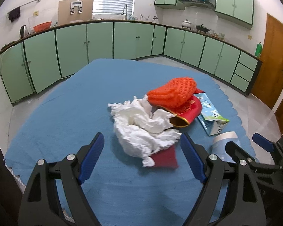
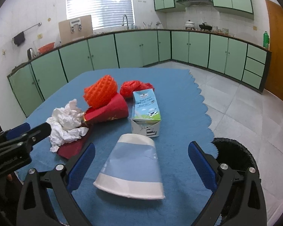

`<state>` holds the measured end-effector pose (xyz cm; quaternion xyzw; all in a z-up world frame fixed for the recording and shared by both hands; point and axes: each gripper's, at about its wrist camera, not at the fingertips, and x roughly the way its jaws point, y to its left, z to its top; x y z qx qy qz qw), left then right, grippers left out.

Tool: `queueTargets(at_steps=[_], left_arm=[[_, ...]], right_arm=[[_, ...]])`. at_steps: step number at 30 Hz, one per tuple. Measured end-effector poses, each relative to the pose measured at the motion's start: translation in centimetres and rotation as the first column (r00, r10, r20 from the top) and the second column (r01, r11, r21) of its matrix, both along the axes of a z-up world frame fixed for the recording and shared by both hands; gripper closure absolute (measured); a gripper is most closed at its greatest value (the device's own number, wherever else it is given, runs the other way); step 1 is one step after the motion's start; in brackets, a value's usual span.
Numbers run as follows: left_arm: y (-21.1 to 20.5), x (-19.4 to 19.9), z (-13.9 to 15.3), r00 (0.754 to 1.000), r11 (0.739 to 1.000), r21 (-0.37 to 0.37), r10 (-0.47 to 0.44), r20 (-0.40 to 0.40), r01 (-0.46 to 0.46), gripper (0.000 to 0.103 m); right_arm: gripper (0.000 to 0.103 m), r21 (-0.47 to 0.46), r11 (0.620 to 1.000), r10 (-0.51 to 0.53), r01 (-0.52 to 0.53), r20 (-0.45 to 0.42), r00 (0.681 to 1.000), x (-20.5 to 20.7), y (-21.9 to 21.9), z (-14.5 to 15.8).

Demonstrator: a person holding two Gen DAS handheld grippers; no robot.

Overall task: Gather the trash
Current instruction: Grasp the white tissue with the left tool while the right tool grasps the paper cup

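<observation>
a crumpled white tissue wad (image 1: 145,130) lies on the blue-covered table (image 1: 66,113), over a flat dark red piece (image 1: 166,158). behind it an orange foam net (image 1: 173,92) sits on a red cone-shaped wrapper (image 2: 109,111). a milk carton (image 2: 146,109) and a paper cup (image 2: 132,169) lie on their sides; a red plastic bag (image 2: 134,87) lies crumpled behind.
</observation>
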<state>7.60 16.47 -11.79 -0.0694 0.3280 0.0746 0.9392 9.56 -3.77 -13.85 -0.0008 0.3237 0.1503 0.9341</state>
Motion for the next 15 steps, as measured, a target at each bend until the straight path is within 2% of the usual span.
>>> queueTargets(at_steps=[6, 15], left_arm=[[0.5, 0.4, -0.4, 1.0, 1.0, -0.005, -0.006, -0.004, 0.006, 0.023], [0.9, 1.1, -0.6, 1.0, 1.0, -0.011, -0.011, -0.014, 0.011, 0.023]], right_arm=[[0.006, -0.05, 0.999, -0.018, 0.015, -0.064, 0.998, 1.7, 0.4, -0.4], [0.009, -0.045, 0.999, -0.009, 0.003, -0.149, 0.989, 3.1, 0.8, -1.4]])
